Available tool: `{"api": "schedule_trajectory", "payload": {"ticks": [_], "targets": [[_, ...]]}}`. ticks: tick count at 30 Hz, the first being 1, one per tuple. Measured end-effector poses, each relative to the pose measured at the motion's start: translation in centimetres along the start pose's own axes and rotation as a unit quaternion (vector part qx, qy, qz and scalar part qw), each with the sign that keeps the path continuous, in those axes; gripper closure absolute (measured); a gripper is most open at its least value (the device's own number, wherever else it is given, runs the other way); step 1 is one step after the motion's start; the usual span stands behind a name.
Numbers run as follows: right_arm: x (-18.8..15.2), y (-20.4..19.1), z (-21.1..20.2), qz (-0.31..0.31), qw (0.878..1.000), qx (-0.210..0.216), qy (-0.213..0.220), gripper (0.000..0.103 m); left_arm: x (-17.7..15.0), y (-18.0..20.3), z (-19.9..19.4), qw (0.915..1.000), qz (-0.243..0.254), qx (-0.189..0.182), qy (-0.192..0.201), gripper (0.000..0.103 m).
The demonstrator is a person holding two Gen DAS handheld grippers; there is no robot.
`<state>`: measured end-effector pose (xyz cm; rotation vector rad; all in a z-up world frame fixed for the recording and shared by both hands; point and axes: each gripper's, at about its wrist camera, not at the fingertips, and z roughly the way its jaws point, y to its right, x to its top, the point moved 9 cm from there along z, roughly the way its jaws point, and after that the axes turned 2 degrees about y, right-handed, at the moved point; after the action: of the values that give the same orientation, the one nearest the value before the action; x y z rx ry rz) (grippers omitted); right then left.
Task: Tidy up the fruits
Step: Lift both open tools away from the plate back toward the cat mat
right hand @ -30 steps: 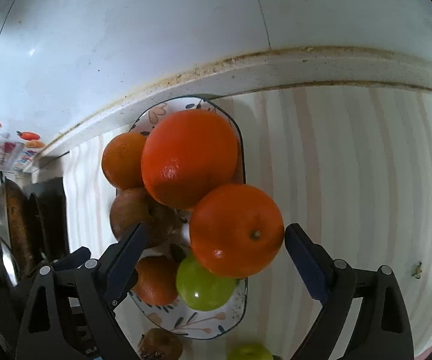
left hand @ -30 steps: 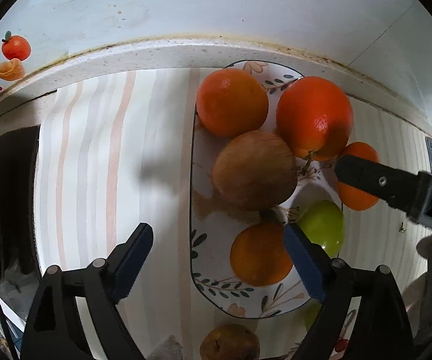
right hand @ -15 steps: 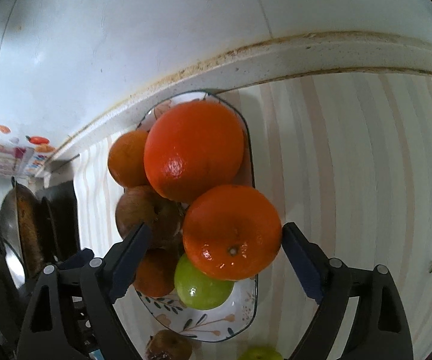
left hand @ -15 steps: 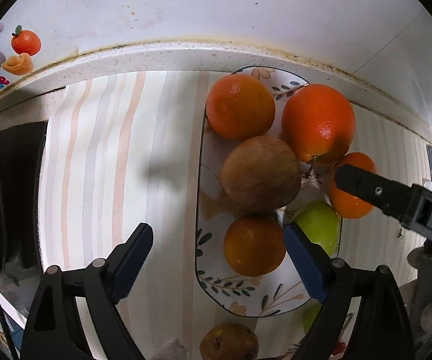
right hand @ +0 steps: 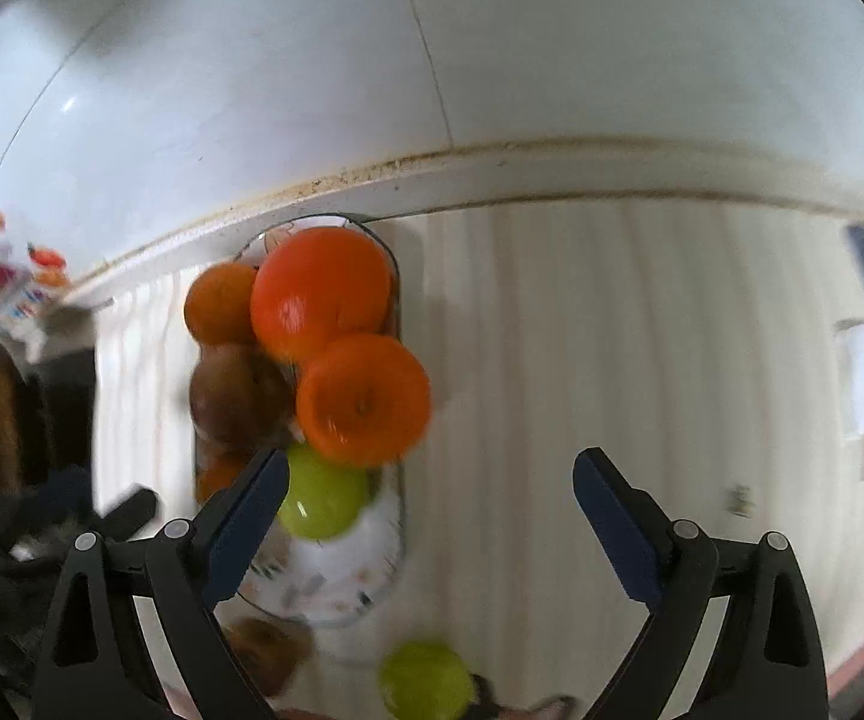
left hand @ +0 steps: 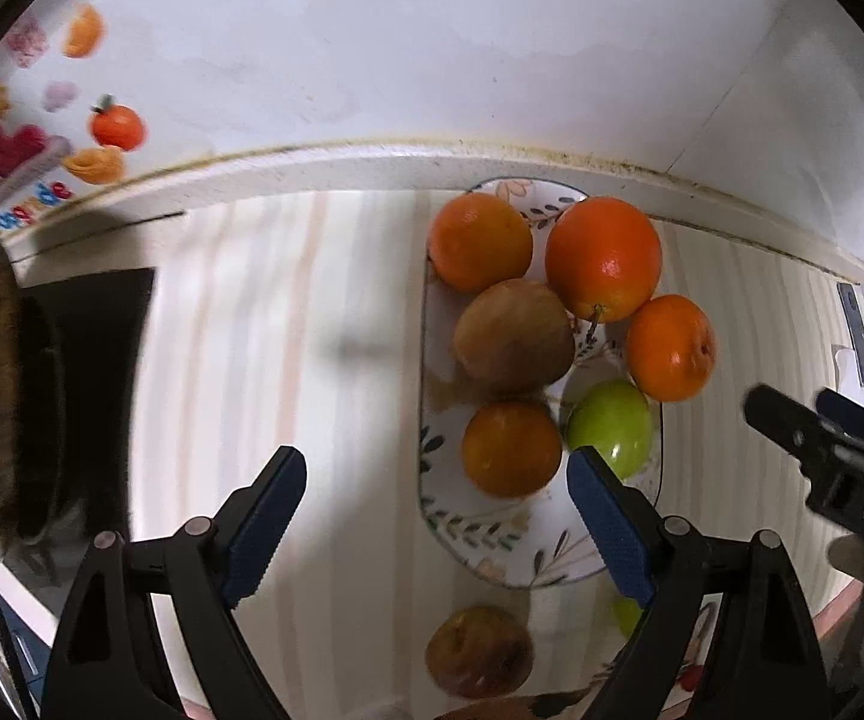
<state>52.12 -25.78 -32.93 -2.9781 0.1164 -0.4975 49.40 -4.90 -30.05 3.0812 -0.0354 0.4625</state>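
Left wrist view showed the striped counter (left hand: 324, 324) beneath the left gripper (left hand: 435, 516), fingers spread and empty. Ahead of its right finger lay the leaf-patterned plate (left hand: 528, 558), carrying oranges (left hand: 603, 258), a brown apple (left hand: 513, 336) and a green apple (left hand: 609, 426). The right gripper (right hand: 426, 516) was opening, nothing between its fingers.

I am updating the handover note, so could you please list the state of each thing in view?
Left tongs: open, empty.
Right tongs: opening, nothing between them.
Plate: holds six fruits.
Green apple: on plate.
Brown fruit: off plate, on counter.
Second green apple: off plate.
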Motion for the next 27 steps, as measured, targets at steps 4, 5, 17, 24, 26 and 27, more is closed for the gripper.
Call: {"api": "schedule_trajectory", "payload": {"ticks": [4, 5, 17, 24, 26, 27], "targets": [[-2.7, -0.7, -3.6, -0.012, 0.999, -0.011, 0.029, 0.004, -1.9, -0.6, -2.5, 0.9998, -0.005, 0.0, 0.018, 0.014], [-3.2, -0.9, -4.3, -0.015, 0.999, -0.013, 0.034, 0.004, -2.4, -0.8, -3.2, 0.9997, -0.006, 0.0, 0.023, 0.014], [-8.3, -1.4, -14.8, -0.031, 0.992, -0.032, 0.116, 0.004, -6.8, -1.0, -12.8, 0.9939, -0.009, -0.011, 0.11, 0.014], [-11.0, -2.2, -20.0, -0.038, 0.989, -0.019, 0.144, 0.004, -9.2, -0.3, -16.8, 0.9906, -0.007, -0.02, 0.135, 0.014], [-11.5, -2.4, -21.4, -0.038, 0.987, -0.017, 0.154, 0.004, -9.7, -0.1, -17.5, 0.9897, -0.007, -0.023, 0.141, 0.014], [-11.8, -2.5, -22.0, -0.037, 0.987, -0.013, 0.158, 0.004, -10.0, 0.0, -17.9, 0.9892, -0.007, -0.022, 0.145, 0.014]]}}
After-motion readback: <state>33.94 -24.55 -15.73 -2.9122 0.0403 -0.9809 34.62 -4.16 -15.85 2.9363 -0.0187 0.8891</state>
